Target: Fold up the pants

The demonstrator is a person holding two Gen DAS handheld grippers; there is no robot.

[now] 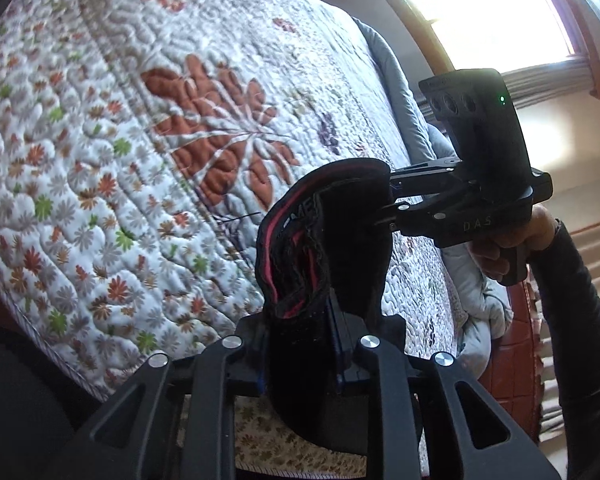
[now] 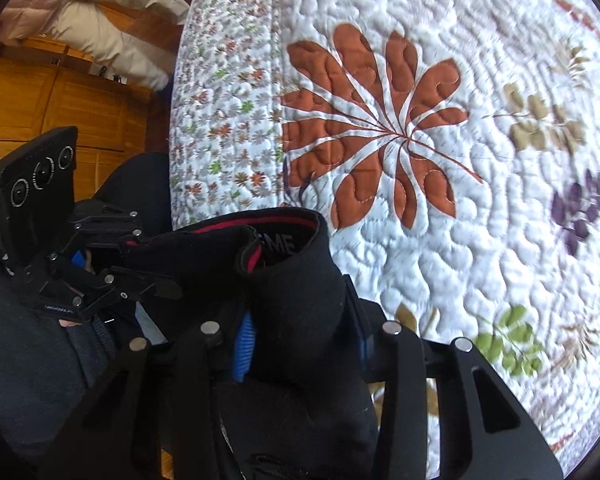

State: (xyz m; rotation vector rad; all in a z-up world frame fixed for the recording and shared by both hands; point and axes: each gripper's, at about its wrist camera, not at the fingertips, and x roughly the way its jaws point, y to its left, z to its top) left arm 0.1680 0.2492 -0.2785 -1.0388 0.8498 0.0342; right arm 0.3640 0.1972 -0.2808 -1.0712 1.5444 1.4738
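Bed: a quilted bedspread (image 1: 148,128) covers the whole surface, white ground with a large rust-red leaf motif (image 2: 374,128) at centre, smaller olive, purple and green sprigs to its right in the right wrist view, and a border band of small flowers along the near edge. In the left wrist view a grey blanket (image 1: 396,68) lies along the far right edge of the bed, beneath a bright window (image 1: 480,8). In the right wrist view wooden cabinets (image 2: 60,108) stand to the far left, with a pale padded garment (image 2: 96,12) above them.

Pants (image 1: 324,240): black, with a red-lined waistband turned outward and partial white lettering on the inner band. They are held up off the bedspread at the near edge of the bed, bunched between the two tools, the lower part hanging out of view.

Left gripper (image 1: 300,344): jaws drawn close together and clamped on a fold of the pants at the waistband; blue pad visible beside the cloth.

Right gripper (image 2: 304,344): jaws clamped on a thicker bunch of the same pants, blue ribbed pad (image 2: 244,344) pressed against the fabric. Its handle is held by a hand (image 1: 512,240) in a dark sleeve (image 1: 572,320).
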